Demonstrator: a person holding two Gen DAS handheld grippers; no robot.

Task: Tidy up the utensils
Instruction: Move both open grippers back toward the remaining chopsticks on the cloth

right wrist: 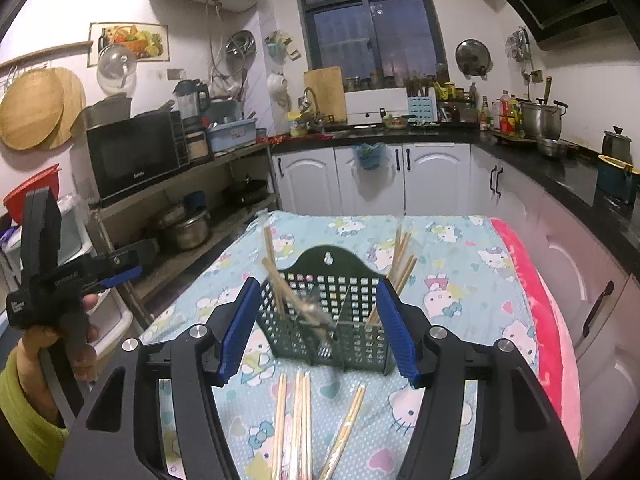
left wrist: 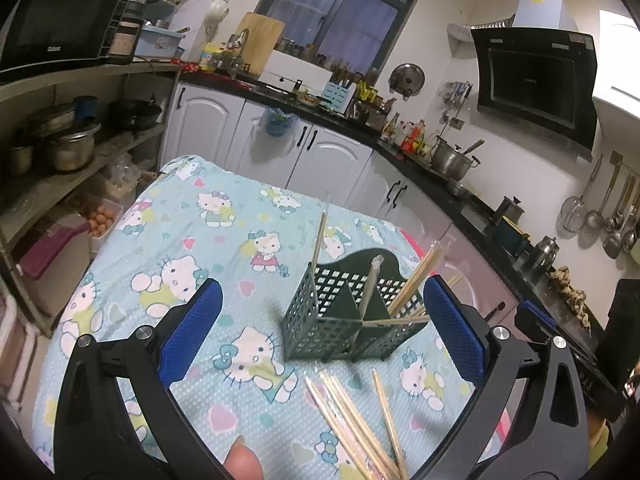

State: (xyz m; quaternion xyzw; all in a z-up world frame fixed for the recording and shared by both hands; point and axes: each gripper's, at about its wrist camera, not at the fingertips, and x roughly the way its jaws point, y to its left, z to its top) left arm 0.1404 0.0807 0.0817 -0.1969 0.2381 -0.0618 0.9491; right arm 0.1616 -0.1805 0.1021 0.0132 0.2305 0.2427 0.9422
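Left gripper [left wrist: 318,332]: I hold it open, empty.
Right gripper [right wrist: 316,330]: open (blurred wrapped chopsticks [right wrist: 308,308] between its fingers, untouched).
Caddy [right wrist: 320,292]: upright on my tablecloth [right wrist: 460,280].

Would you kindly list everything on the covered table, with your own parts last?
Utensil basket: one, dark green, perforated, with dividers, mid-table.
Chopsticks in basket: several wrapped pairs, light wood, leaning out of the left and right compartments; exact count unclear.
Falling chopsticks: one blurred bundle, light wood, over the basket's front.
Loose chopsticks: about four wrapped pairs, light wood, on the cloth in front of the basket.
Tablecloth: one, light blue, cartoon cats.
Left tongs: black, blue pads, open, empty.
Right tongs: black, blue pads, open, nothing gripped.
Hand: one, yellow-green sleeve, holding the left tongs.
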